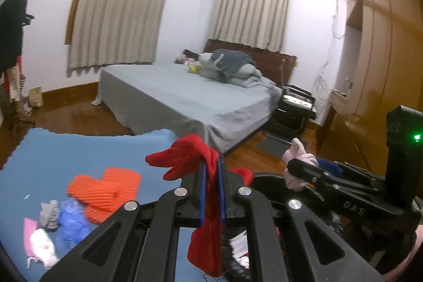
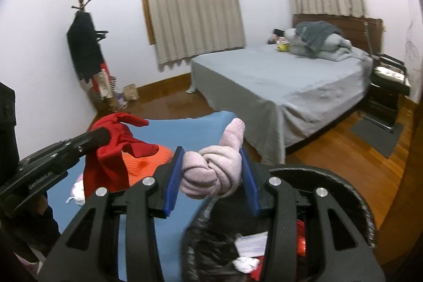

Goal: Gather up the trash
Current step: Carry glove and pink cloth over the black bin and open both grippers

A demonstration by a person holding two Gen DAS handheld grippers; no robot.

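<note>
My left gripper (image 1: 212,163) is shut on a red cloth (image 1: 194,157) that hangs down between its blue pads, held above a black bin (image 1: 267,177). My right gripper (image 2: 211,157) is shut on a knotted pink sock (image 2: 214,171), held over the same black bin (image 2: 317,176), which holds white paper scraps and red bits. The right gripper with the pink sock also shows in the left wrist view (image 1: 301,163). The left gripper with the red cloth shows in the right wrist view (image 2: 105,139).
A blue foam mat (image 1: 79,149) carries an orange ribbed item (image 1: 105,189), a grey scrap (image 1: 49,213), a blue crumpled bag (image 1: 72,221) and pink-white pieces (image 1: 39,242). A grey bed (image 1: 185,94), a nightstand (image 1: 296,107), a wardrobe (image 1: 383,57) and a coat stand (image 2: 84,52) surround it.
</note>
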